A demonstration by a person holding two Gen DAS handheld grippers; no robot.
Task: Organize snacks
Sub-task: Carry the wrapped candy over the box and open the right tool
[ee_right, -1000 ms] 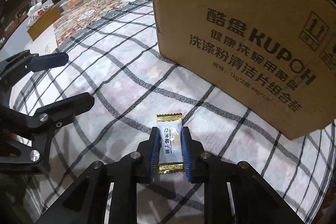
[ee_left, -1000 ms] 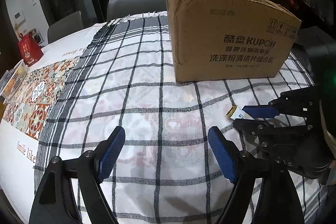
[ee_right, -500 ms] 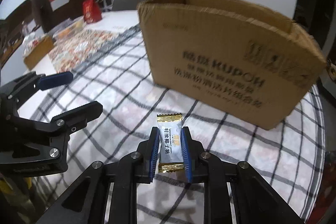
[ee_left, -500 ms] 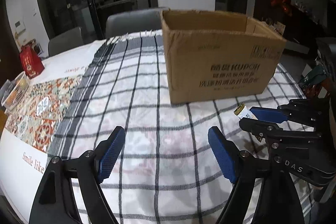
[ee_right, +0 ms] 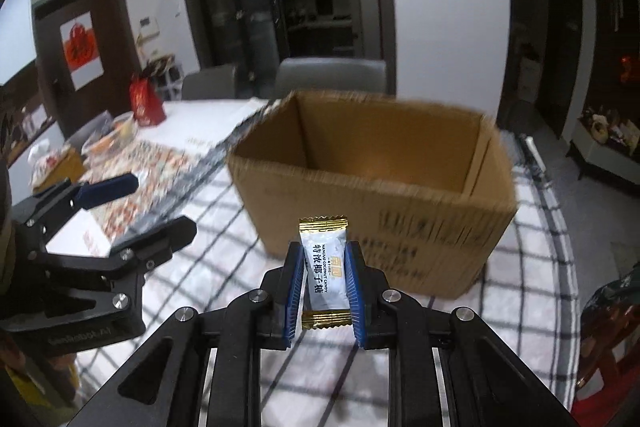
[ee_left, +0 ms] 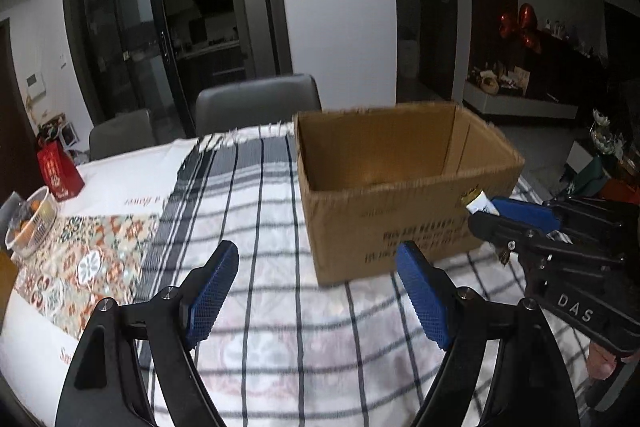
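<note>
My right gripper (ee_right: 324, 259) is shut on a small white candy with gold ends (ee_right: 325, 267) and holds it in the air, in front of the near wall of an open brown cardboard box (ee_right: 384, 227). In the left wrist view the right gripper (ee_left: 486, 209) shows at the right with the candy's tip (ee_left: 476, 198) sticking out, level with the box rim. The box (ee_left: 400, 223) stands on the checked tablecloth; its inside looks bare as far as I can see. My left gripper (ee_left: 320, 291) is open and empty above the cloth, left of the box; it also shows in the right wrist view (ee_right: 132, 203).
A patterned mat (ee_left: 80, 259), a plastic basket with fruit (ee_left: 32, 223) and a red gift bag (ee_left: 58, 171) lie at the table's left. Grey chairs (ee_left: 256, 103) stand behind the table. A sideboard with ornaments (ee_left: 520, 95) is at the right.
Both grippers have risen from the tabletop. The right one has lifted the candy from the cloth up to about the height of the box rim; I now see into the box.
</note>
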